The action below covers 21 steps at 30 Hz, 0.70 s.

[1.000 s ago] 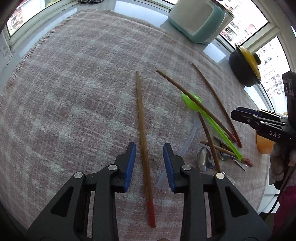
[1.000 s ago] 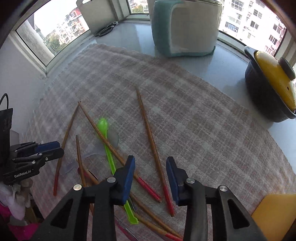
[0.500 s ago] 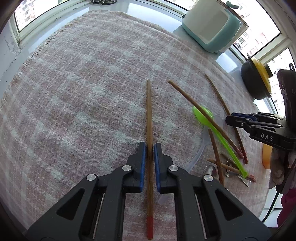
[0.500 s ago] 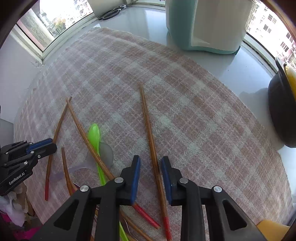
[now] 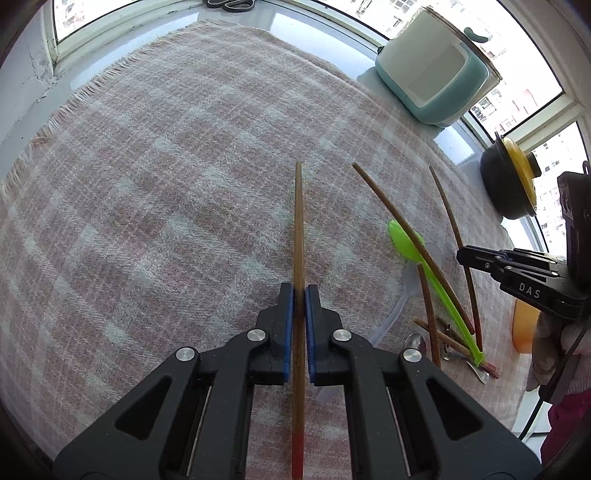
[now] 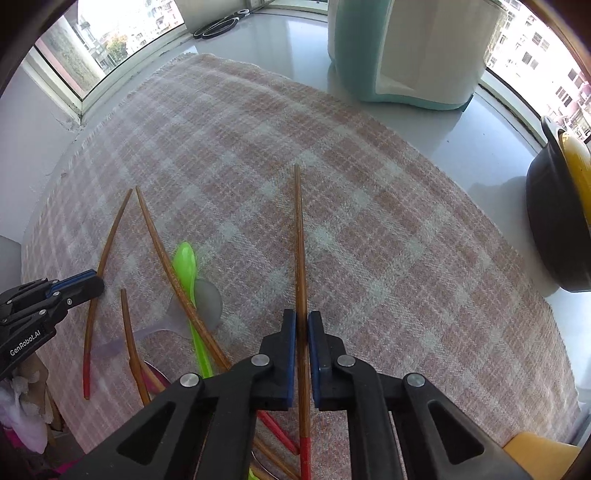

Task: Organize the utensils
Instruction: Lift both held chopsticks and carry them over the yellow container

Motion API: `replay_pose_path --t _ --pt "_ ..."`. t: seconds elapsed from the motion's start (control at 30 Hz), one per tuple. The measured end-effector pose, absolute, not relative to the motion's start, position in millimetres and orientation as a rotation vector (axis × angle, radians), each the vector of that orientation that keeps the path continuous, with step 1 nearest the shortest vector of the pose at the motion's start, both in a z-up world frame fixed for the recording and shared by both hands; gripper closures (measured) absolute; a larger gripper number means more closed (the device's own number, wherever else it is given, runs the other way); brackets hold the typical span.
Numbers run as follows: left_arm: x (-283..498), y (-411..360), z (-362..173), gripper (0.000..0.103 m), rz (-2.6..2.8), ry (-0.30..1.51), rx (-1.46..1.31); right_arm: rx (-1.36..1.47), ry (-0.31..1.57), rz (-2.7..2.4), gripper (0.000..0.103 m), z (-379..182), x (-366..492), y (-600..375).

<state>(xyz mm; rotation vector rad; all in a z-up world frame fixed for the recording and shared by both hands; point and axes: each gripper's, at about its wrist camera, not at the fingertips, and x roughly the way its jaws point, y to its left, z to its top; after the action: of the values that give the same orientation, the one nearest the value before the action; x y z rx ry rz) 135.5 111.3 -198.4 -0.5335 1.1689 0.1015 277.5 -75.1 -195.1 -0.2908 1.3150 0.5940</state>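
My left gripper (image 5: 299,295) is shut on a brown chopstick (image 5: 298,229) with a red end, which points away between the jaws. My right gripper (image 6: 302,320) is shut on another brown red-ended chopstick (image 6: 300,236). Several more chopsticks (image 5: 406,236) lie crossed over a green plastic spoon (image 5: 428,273), a clear spoon (image 5: 395,314) and a metal spoon (image 5: 415,345) on the plaid cloth (image 5: 166,184). In the right wrist view the same pile (image 6: 177,280) lies left of my gripper.
A teal and white appliance (image 5: 432,74) stands at the back. A black pot with a yellow lid (image 5: 511,184) sits at the right. Scissors (image 5: 229,3) lie on the sill. An orange object (image 5: 524,325) is at the cloth's right edge.
Both grippers went from open to shut, each closing on a chopstick lying between its fingers. Both chopsticks now sit aligned with the jaws.
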Motion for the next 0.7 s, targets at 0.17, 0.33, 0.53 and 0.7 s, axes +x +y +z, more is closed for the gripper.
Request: replay_pose_path --t 0.17,0.33,0.53,0.7 --pt "123.7 113.1 -188.9 0.099 0.106 1.133 -0.552 -0.237 1.266 0.588 0.099 -181.7 266.5 -99.4" --pt "106.5 104.6 -176.7 0.099 0.09 1.095 -0.573 -0.203 1.213 0.571 0.099 -171.5 250.7 -112.0" --pt "96.8 85.5 -161.3 0.099 0.054 1.048 -0.604 -0.145 1.168 0.556 0.099 -154.7 234.9 -142.5" --pt "96.8 62.8 -145.5 0.099 0.007 1.026 -0.597 -0.113 1.126 0.546 0.099 -138.9 221.6 -157.4"
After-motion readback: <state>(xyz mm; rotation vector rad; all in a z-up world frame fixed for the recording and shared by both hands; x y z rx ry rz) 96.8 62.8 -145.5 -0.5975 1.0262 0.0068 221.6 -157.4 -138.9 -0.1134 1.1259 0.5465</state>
